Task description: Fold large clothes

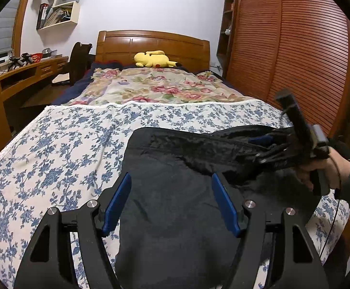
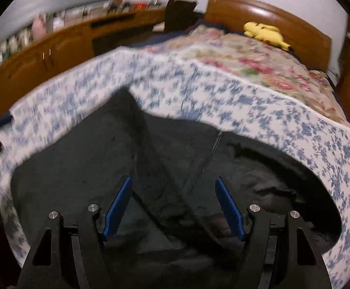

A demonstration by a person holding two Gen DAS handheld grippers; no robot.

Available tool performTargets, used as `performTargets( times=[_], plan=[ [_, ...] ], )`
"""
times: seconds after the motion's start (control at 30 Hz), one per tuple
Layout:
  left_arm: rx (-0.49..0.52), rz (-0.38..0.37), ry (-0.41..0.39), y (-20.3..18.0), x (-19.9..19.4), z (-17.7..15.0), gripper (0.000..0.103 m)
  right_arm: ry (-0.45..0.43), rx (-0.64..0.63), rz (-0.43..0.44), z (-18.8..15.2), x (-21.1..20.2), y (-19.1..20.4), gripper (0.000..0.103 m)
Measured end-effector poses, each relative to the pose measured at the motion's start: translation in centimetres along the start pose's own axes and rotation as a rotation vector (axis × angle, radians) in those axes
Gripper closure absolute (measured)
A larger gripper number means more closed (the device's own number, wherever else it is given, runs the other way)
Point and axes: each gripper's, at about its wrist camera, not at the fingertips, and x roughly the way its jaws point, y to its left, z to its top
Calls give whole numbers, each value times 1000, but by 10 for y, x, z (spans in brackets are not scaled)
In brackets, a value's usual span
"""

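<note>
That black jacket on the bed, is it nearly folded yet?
Partly. The black jacket lies on the blue flowered sheet, and one part already seems folded across its top. Nothing is held now: the left gripper and the right gripper both hover over the cloth with jaws open. It is still a wide, rumpled shape, so more folds probably remain.

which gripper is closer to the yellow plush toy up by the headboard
Neither clearly. Both grippers hang open over the black garment at the bed's foot end, the left gripper and the right gripper, far from the yellow plush toy.
</note>
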Motion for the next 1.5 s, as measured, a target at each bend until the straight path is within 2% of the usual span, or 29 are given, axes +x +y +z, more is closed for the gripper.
performTargets(
  times=[0.03, 0.07, 0.13, 0.2, 0.27, 0.5, 0.63, 0.67, 0.7, 0.73, 0.77, 0.83, 0.87, 0.97, 1.17, 1.37, 1.47, 1.5],
  plan=[
    [-1, -1, 0, 2, -1, -1, 33, 24, -11, 1, 2, 6, 2, 52],
    [-1, -1, 2, 3, -2, -3, 33, 55, -24, 4, 5, 15, 2, 75],
    [1, 1, 6, 5, -2, -4, 33, 85, -59, -32, 17, 29, 7, 99],
    [0, 6, 16, 7, -1, -6, 33, 76, -93, -81, 36, 41, 7, 100],
    [-4, 6, 19, 9, 0, -7, 33, 63, -76, -121, 50, 51, -3, 101],
    [-19, -13, 28, 12, 7, -4, 33, 13, -81, -181, 95, 79, -1, 101],
    [-16, -28, 36, 9, 13, -4, 33, 38, -83, -213, 94, 96, -1, 101],
    [-14, -31, 39, 7, 15, -4, 33, 47, -67, -207, 95, 100, -2, 98],
    [-13, -37, 43, 6, 17, -4, 33, 51, -42, -205, 96, 100, -4, 92],
    [-12, -43, 46, 4, 19, -4, 33, 41, -25, -208, 97, 102, -13, 79],
    [-11, -46, 48, 2, 20, -4, 33, 11, -7, -211, 98, 94, -16, 61],
    [-8, -58, 53, -3, 24, -4, 33, -37, 17, -209, 98, 78, -30, 42],
    [-5, -63, 53, -6, 24, -4, 33, -54, 26, -211, 98, 68, -34, 40],
    [4, -84, 56, -16, 28, -3, 33, -75, 26, -232, 85, 43, -51, 40],
    [37, -111, 75, -38, 36, -8, 33, -32, 115, -311, 43, 17, -106, 40],
    [57, -128, 108, -51, 48, -15, 33, 55, 247, -358, -4, 33, -157, 40],
    [63, -130, 114, -54, 51, -16, 33, 98, 299, -346, -19, 54, -178, 40],
    [64, -130, 116, -54, 52, -16, 33, 117, 327, -313, -24, 62, -185, 40]
  ],
)
